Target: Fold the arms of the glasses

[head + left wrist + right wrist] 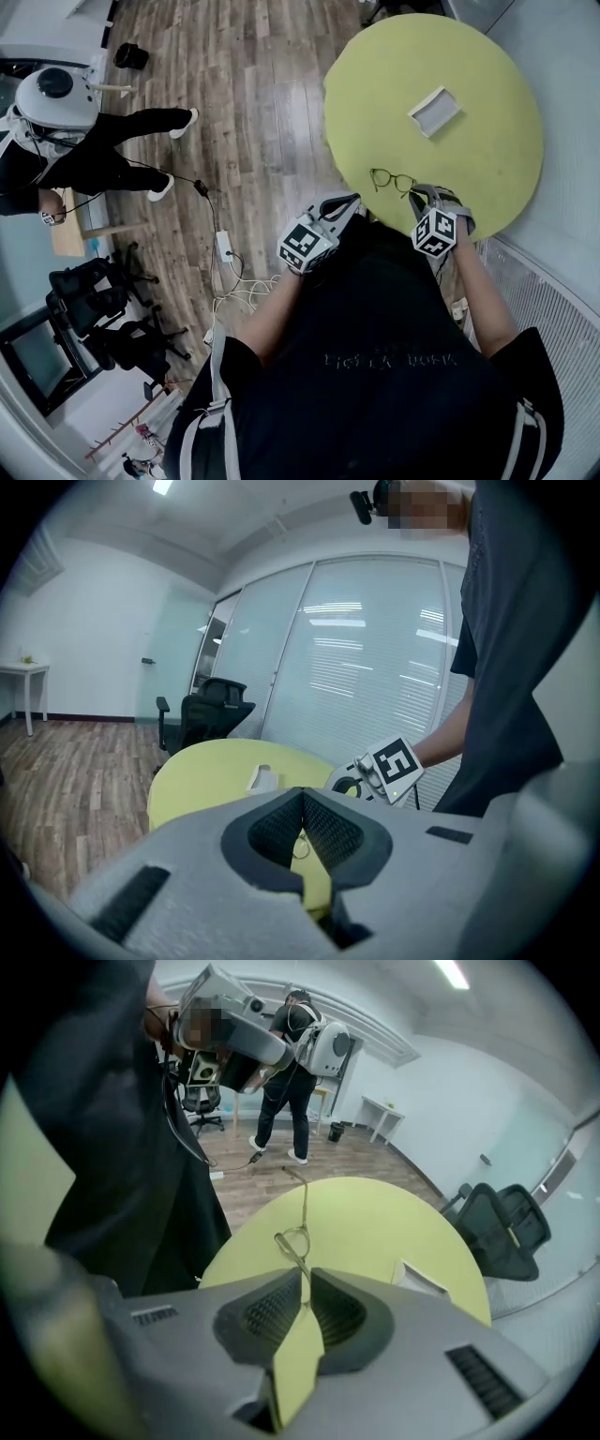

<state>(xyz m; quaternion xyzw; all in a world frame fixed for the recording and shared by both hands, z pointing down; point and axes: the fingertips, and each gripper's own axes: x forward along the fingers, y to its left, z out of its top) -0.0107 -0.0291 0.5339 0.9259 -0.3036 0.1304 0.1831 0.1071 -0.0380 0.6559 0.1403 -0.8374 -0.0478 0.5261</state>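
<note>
- One left gripper [302, 797], grey with black ribbed pads: jaws clenched tip to tip with nothing between them; held just off the near edge of the round yellow-green table [487, 159], on the person's left.
- One right gripper [306, 1288], same make: jaws pinched on the end of the thin dark wire-framed glasses [392, 180], the wire running down between the pads; held over the table's near edge.
- The glasses themselves: over the table's near rim, lenses side by side, between the two grippers and closer to the right one. In the right gripper view one arm stretches away from the lens, unfolded. Whether the frame rests on the table top or is raised off it cannot be told.
- One small white rectangular tray [434, 110]: on the table, near its middle, well apart from the glasses.
- Brown wood-plank floor [253, 112]: left of the table.
- One white power block with cable [225, 246]: on the floor, left of the table.
- One second person in black clothing [103, 150], carrying a white rounded pack: standing on the floor, far left of the table.
- Black office chairs [103, 300]: grouped on the far left, well away from the table.
</note>
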